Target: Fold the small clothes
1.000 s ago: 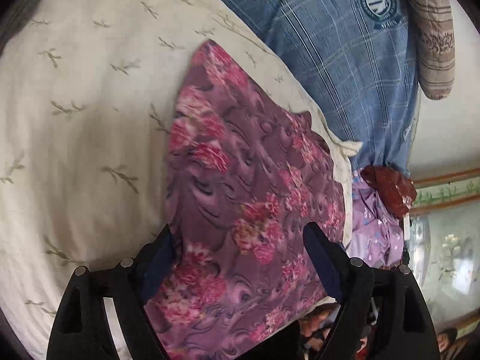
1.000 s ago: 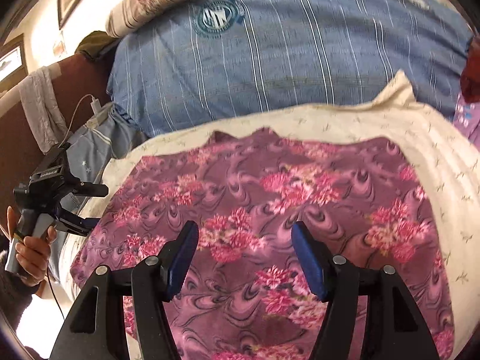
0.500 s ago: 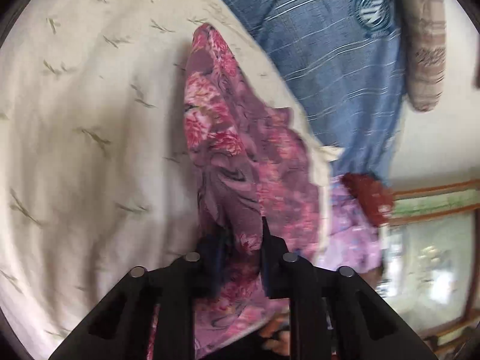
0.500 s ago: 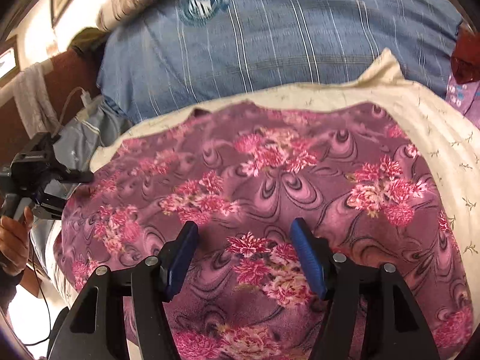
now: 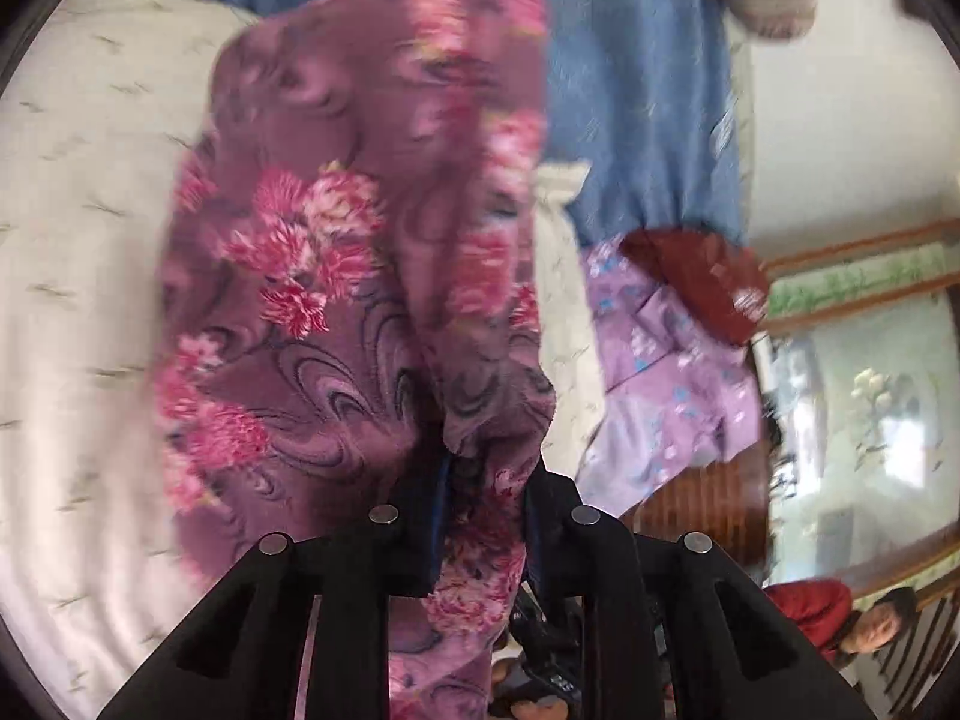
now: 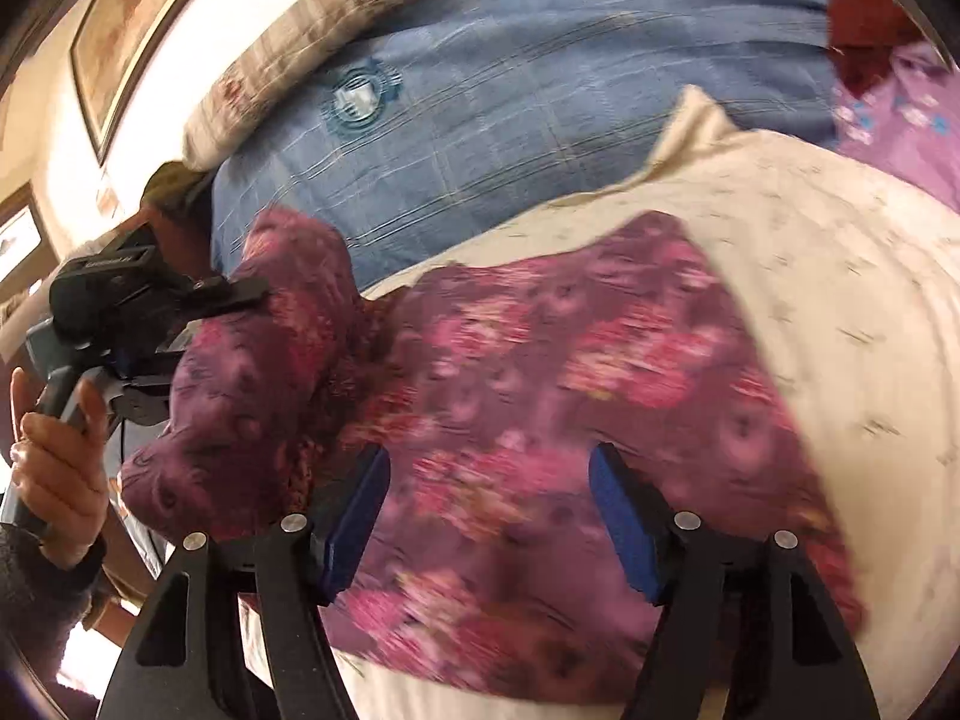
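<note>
A purple garment with pink flowers (image 5: 300, 300) lies on a cream sheet (image 5: 72, 240). My left gripper (image 5: 489, 480) is shut on a bunched edge of it and holds that edge up off the sheet, though its jaws are easing open. In the right wrist view the left gripper (image 6: 198, 324) is at the far left, held by a hand (image 6: 54, 444), with the lifted fold (image 6: 270, 360) draped beside it. My right gripper (image 6: 489, 480) hovers over the flat part of the garment (image 6: 570, 372). Its jaws are opening, and its pads press on nothing.
A blue checked blanket (image 6: 510, 90) and a striped pillow (image 6: 288, 48) lie beyond the sheet. Lilac cloth (image 5: 660, 372) and a dark red cloth (image 5: 696, 276) sit past the sheet's right edge. A person in red (image 5: 840, 618) is at the lower right.
The left gripper closed on the garment's edge, then lifted it and carried it across over the garment. The right gripper moved sideways over the flat cloth and its jaws widened.
</note>
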`<state>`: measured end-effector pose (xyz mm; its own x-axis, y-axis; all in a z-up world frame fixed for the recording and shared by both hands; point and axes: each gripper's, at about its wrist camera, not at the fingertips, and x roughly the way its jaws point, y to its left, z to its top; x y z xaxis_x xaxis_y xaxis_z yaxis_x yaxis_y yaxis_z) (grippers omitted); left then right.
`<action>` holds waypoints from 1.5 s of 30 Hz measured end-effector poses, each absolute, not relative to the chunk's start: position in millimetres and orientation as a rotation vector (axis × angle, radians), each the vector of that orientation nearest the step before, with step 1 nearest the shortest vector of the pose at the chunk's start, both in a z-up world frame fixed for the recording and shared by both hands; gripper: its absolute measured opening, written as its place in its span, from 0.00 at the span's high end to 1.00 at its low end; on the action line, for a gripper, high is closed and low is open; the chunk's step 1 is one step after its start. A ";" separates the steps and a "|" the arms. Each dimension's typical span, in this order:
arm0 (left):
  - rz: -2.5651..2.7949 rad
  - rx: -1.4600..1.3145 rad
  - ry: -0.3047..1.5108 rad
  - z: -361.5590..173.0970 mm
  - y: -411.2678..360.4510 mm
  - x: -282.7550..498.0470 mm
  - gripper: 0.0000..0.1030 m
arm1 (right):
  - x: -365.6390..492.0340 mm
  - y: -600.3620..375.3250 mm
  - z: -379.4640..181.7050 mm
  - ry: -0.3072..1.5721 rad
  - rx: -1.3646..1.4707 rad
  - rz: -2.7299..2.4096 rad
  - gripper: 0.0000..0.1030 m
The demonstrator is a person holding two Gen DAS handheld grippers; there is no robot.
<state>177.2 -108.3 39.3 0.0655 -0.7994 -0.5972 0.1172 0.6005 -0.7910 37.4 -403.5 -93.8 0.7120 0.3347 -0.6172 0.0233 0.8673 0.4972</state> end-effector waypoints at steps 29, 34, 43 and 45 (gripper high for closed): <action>-0.437 0.043 1.512 41.7 -268.2 253.5 0.48 | 43.9 -370.8 -94.6 0.826 0.616 0.475 0.33; -0.381 0.128 1.469 23.8 -285.0 257.7 0.52 | 50.6 -370.6 -123.3 0.884 0.642 0.470 0.59; -0.517 -0.170 1.425 52.7 -242.6 223.1 0.94 | 40.2 -393.9 -105.8 0.795 0.767 0.506 0.95; -0.576 -0.191 1.412 65.8 -250.9 215.6 0.95 | 31.9 -404.8 -91.8 0.736 0.782 0.517 0.95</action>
